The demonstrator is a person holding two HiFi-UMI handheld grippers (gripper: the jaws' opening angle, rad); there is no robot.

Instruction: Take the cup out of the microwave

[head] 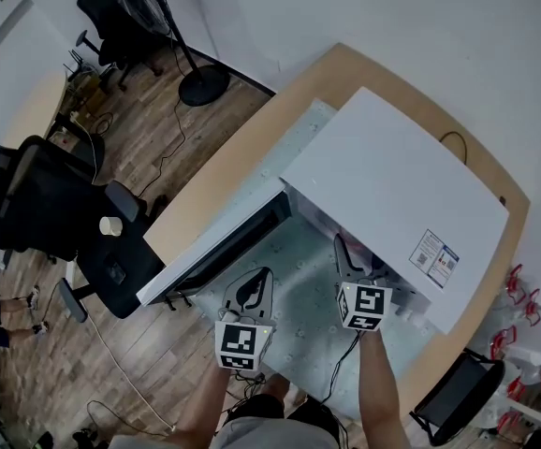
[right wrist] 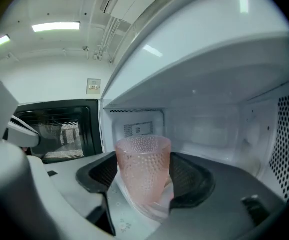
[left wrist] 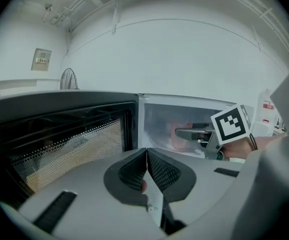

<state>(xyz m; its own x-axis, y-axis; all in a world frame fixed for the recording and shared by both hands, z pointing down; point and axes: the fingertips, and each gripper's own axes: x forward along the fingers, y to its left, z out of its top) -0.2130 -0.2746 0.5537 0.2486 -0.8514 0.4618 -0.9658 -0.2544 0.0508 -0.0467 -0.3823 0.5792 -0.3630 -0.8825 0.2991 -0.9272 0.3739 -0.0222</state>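
The wooden worktop (head: pixel 216 181) carries a white microwave (head: pixel 392 185), which stands on a pale grey mat. Its dark-windowed door (head: pixel 224 251) is swung wide open to my left.

My right hand-held gripper (head: pixel 350 255) reaches into the open cavity. Its jaws are spread about as wide as the cup and close on it, one dark pad against each side. My left hand-held gripper (left wrist: pixel 147 154) hangs outside, in front of the open door, above the mat. Its jaws are pressed together at the tips, with nothing between them.

The cup (right wrist: pixel 143 171) stands upright inside the microwave, near the front of the cavity. It is a translucent pale pink tumbler, slightly wider at the rim than at the base. Small raised dots cover its wall. I cannot tell whether its base rests on the cavity floor or is just clear of it.

A sticker (head: pixel 436 257) with blue and red print sits on the microwave's top near the right front corner. A small label (right wrist: pixel 137 129) is on the cavity's back wall, and a sign (left wrist: pixel 42 59) hangs on the room's wall. All three are too small to read.
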